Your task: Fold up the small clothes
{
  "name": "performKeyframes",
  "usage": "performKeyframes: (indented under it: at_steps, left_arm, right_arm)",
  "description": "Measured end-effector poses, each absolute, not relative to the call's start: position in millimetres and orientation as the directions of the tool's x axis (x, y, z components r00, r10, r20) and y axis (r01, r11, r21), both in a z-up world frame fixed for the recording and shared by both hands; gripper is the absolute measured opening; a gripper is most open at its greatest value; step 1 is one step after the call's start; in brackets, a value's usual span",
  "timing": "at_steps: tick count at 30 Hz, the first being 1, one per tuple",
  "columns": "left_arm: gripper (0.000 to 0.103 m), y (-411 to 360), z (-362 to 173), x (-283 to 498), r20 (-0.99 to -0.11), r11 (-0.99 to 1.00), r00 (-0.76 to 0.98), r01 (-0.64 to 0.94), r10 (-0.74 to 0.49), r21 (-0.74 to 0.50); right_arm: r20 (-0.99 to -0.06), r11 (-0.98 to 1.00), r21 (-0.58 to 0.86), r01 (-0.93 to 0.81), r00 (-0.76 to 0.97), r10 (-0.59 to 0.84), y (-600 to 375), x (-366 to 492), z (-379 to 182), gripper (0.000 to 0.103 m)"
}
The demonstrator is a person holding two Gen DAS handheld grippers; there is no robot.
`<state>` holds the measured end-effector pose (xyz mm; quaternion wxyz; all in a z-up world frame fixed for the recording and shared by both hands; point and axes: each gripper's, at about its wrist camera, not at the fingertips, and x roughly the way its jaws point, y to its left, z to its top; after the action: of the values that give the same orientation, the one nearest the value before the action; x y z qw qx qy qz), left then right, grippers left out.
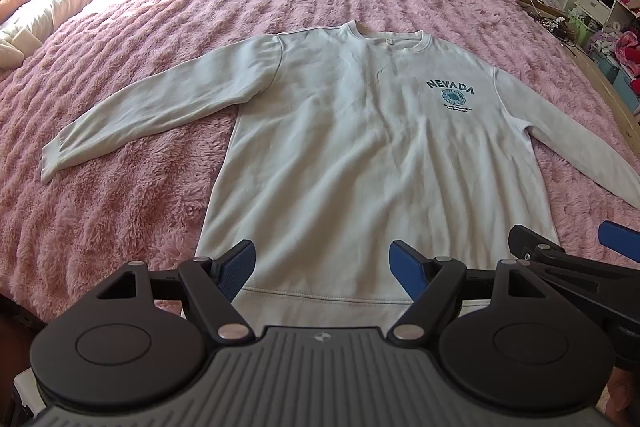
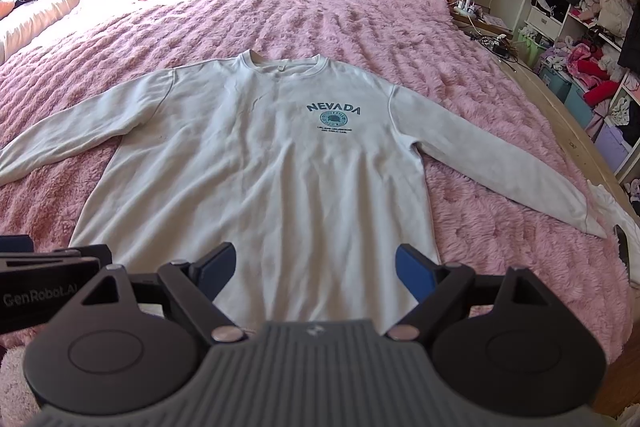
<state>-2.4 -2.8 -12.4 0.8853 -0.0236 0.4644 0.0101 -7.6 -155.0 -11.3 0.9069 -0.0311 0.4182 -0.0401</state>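
While the sweatshirt (image 1: 360, 147) lies flat on the bed (image 1: 140, 207), both grippers, left (image 1: 322, 269) and right (image 2: 314, 267), hover spread and empty; pinch the hem corners at 6 o'clock evenly.

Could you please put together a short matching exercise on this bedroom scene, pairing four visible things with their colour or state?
Things:
1. sweatshirt
2. blanket
3. left gripper
4. NEVADA print

Descriptions:
A. fluffy pink, covering the bed
B. teal, on the chest
C. open, holding nothing, above the hem
D. white, spread flat with sleeves out

Pairs: 1-D, 2-A, 3-C, 4-B
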Motion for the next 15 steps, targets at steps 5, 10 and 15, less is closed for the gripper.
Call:
performKeyframes:
  at_steps: [5, 10, 15]
  left_arm:
    - [0.089, -2.3, -12.1, -2.4, -0.823, 0.999, 0.568, -0.038, -0.008, -0.036]
    - [0.089, -2.3, -11.9, -2.5, -0.823, 0.999, 0.567, -0.038, -0.009, -0.036]
    - [0.089, -2.2, -11.9, -2.5, -0.823, 0.999, 0.568, -0.038, -0.009, -0.037]
  right_arm:
    - [-0.754, 0.995, -0.088, 0.042, 0.65, -0.095, -156.3, -7.3, -10.9, 0.083]
    - [-0.755, 0.995, -0.089, 0.041, 0.649, -0.094, -156.3, -7.1, -11.3, 0.083]
    - [-0.752, 0.995, -0.089, 0.04, 0.652, -0.094, -156.1, -6.2, -10.8, 0.083]
